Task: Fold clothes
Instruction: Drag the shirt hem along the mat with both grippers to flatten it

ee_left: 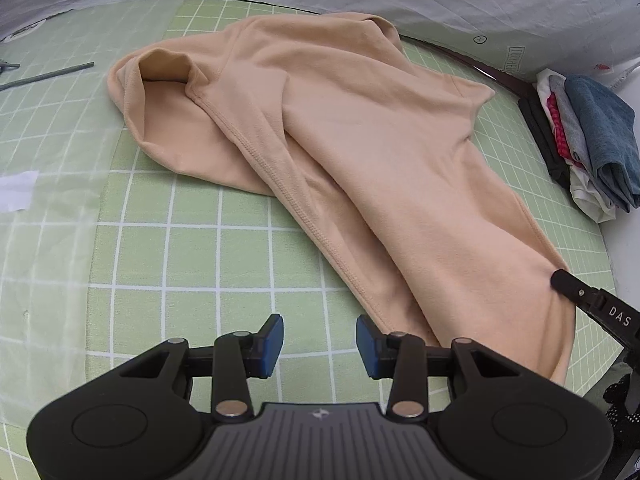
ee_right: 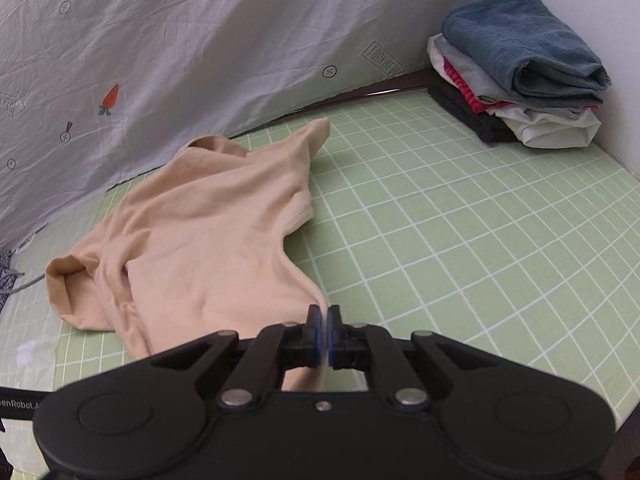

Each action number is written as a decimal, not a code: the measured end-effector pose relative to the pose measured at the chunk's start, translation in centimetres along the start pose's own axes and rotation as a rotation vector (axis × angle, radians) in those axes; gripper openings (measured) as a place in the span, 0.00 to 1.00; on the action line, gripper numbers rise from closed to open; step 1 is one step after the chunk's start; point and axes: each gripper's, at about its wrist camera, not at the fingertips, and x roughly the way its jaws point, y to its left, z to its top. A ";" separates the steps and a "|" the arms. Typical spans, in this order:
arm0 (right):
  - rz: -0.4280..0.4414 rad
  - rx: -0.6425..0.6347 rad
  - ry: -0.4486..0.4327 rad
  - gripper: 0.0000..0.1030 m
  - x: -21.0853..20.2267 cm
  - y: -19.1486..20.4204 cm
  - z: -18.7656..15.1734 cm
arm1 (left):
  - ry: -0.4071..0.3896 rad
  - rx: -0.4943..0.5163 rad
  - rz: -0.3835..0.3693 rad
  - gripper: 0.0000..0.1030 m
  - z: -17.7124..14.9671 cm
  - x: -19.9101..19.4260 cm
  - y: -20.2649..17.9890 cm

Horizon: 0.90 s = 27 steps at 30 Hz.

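Your right gripper (ee_right: 324, 316) pinches the shirt (ee_right: 208, 224) hem to drag it flat; left gripper (ee_left: 319, 340) half-open, empty.

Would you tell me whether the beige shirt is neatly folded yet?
Not yet: the beige shirt lies rumpled on the green mat, one sleeve bunched.

left gripper (ee_left: 320, 344): jaws apart, empty, just beside the shirt (ee_left: 340, 152) hem | right gripper (ee_right: 324, 322): jaws pinched on the shirt edge
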 end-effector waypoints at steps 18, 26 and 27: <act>0.214 -0.207 0.236 0.31 5.5 -7.7 0.8 | -0.042 -0.226 0.103 0.41 -4.7 4.2 -7.7; 0.284 -0.206 0.277 0.16 5.5 -8.7 0.3 | -0.051 -0.178 0.135 0.12 -4.2 5.3 -8.9; 0.287 -0.202 0.275 0.12 5.5 -8.8 0.3 | -0.048 -0.181 0.134 0.09 -4.1 5.4 -8.7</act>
